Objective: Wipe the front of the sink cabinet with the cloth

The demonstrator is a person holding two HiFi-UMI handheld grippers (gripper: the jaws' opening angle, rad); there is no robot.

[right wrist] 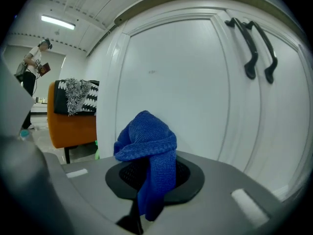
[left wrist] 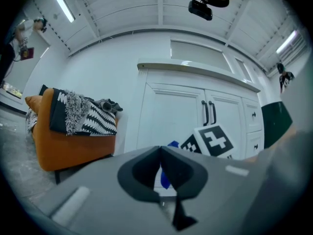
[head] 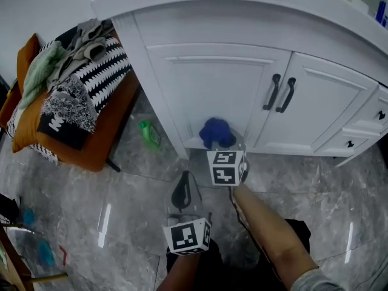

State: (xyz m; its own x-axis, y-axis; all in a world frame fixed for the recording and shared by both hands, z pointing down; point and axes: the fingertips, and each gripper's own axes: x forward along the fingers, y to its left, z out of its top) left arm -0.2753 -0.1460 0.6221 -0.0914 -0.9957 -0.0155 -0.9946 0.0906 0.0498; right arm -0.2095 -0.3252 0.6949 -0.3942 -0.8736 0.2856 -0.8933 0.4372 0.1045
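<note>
Cloth (head: 216,132), blue knit, is pinched in the right tool (head: 223,149). The jaws are clamped on a fold, w/ one bunch puffed up past the tips and a tail hanging down btwn them, as the right gripper view shows. The cloth sits low on the front of the white cabinet (head: 242,32), at the btm of its left door (head: 212,83), just above the door's lower edge. In the head view it looks pressed to the panel, but actual contact can't be confirmed. The right tool points straight at that door, w/ a bare forearm (head: 267,223) running back from it.

The left tool (head: 183,183) is back from the cabinet, nearer the person than the right tool and a bit toward the cabinet's left corner. Its jaws are closed tip to tip w/ nothing btwn them. It hangs over the grey marble floor (head: 121,187) and also faces the cabinet front.

Two black handles (head: 272,93) stand side by side where the cabinet's doors meet, up and right of the cloth. Drawers w/ black knobs (head: 381,115) are at the cabinet's right end.

Left of the cabinet is an orange chair (head: 97,150) piled w/ clothes (head: 79,71): black-and-white prints, plus green and grey pieces. A small green item (head: 148,133) lies on the floor by the cabinet's left corner, too blurred to ID.
</note>
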